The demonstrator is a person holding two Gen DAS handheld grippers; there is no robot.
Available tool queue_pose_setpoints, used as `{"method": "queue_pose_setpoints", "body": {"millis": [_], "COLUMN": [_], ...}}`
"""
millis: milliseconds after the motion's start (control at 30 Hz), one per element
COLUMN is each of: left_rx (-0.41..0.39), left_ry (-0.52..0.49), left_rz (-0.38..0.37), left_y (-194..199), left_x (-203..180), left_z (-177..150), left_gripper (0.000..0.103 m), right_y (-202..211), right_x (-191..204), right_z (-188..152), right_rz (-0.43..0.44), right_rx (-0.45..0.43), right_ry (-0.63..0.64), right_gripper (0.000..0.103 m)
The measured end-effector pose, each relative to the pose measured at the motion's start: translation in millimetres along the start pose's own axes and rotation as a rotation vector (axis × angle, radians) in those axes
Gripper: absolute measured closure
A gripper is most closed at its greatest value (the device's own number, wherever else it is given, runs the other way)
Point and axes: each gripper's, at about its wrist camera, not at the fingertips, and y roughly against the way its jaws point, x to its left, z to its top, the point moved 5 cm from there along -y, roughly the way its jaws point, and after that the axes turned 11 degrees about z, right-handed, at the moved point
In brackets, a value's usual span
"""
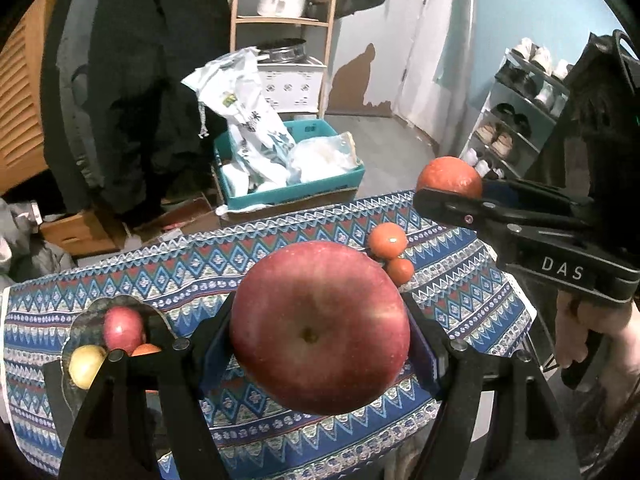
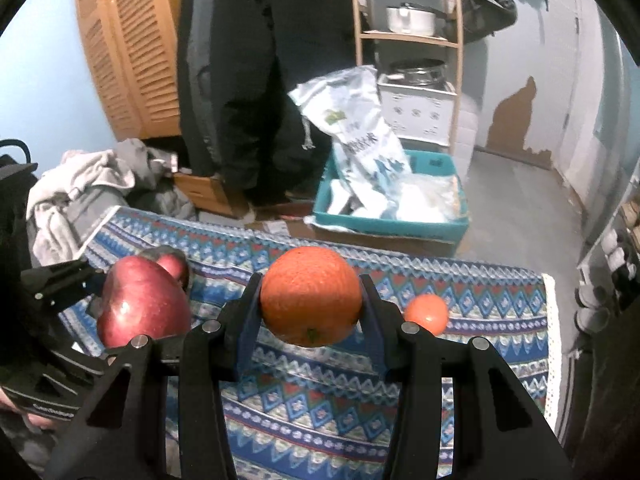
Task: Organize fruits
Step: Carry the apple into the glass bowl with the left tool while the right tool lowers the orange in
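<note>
I hold a large red apple (image 1: 320, 326) in my left gripper (image 1: 320, 344), its jaws clenched on the apple's widest part, raised above the patterned counter (image 1: 460, 312). It looks firm, smooth and fairly heavy, so I judge a grip across the middle safest; a waxy skin could slip and hard squeezing could bruise it. My right gripper (image 2: 311, 312) has its jaws clamped on an orange (image 2: 311, 296) at its sides, also in the air; its pebbled rind should grip well and give a little. On the counter I count two small orange fruits (image 1: 387, 240) touching each other. At the counter's left sits a glass bowl (image 1: 76, 328) with three fruits showing: one red apple, one yellow, one orange partly hidden. That makes seven fruits in view. Beyond the counter, on the floor, stands a teal crate (image 1: 296, 190) of bags.
</note>
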Motion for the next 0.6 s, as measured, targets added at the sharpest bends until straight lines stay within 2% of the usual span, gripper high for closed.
{"method": "queue_pose_setpoints", "body": {"millis": [600], "left_rx": [0.004], "left_ry": [0.128], "left_rz": [0.075], "left_y": [12.6], "left_x": [79.9], "left_z": [-22.3], "left_gripper": [0.026], "right_y": [-49.6], "right_x": [70.7], "right_z": [24.3], "right_rz": [0.117], "right_rx": [0.036], "right_ry": [0.064], "right_gripper": [0.058]}}
